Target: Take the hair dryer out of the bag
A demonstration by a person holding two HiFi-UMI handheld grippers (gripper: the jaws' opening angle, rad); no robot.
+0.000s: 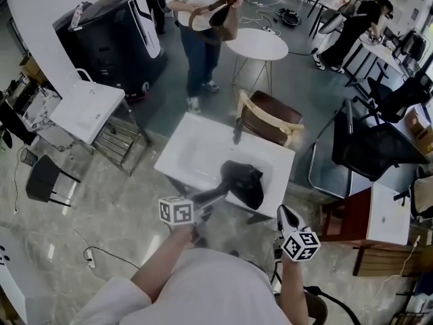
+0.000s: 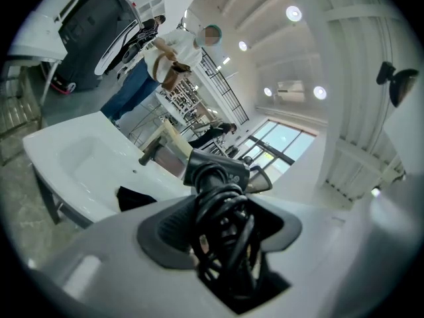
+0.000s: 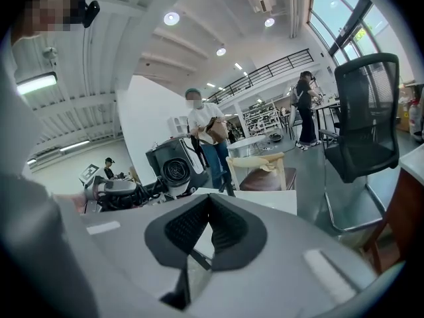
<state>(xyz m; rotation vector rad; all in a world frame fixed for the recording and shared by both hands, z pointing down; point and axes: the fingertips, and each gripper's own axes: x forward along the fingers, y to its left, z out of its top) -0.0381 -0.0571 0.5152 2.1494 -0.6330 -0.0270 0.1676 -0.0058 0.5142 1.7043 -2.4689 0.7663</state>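
Note:
A dark hair dryer (image 2: pixel 218 172) with its black cord (image 2: pixel 225 244) wound round the handle sits between the jaws of my left gripper (image 2: pixel 222 247), which is shut on it. In the head view my left gripper (image 1: pixel 200 200) holds the hair dryer (image 1: pixel 220 185) over the near edge of the white basin table (image 1: pixel 196 147), right beside the black bag (image 1: pixel 249 185) lying there. The right gripper view shows the hair dryer's (image 3: pixel 173 169) round rear grille at the left. My right gripper (image 3: pixel 209 227) is shut and empty, and stands near the table's right front corner (image 1: pixel 285 214).
Behind the basin table stand a brown chair with a cream back (image 1: pixel 270 117) and a round white table (image 1: pixel 257 44). A person with a brown bag (image 1: pixel 203 19) stands beyond. A black office chair (image 1: pixel 372 147) is at the right, and a second white basin (image 1: pixel 88 107) at the left.

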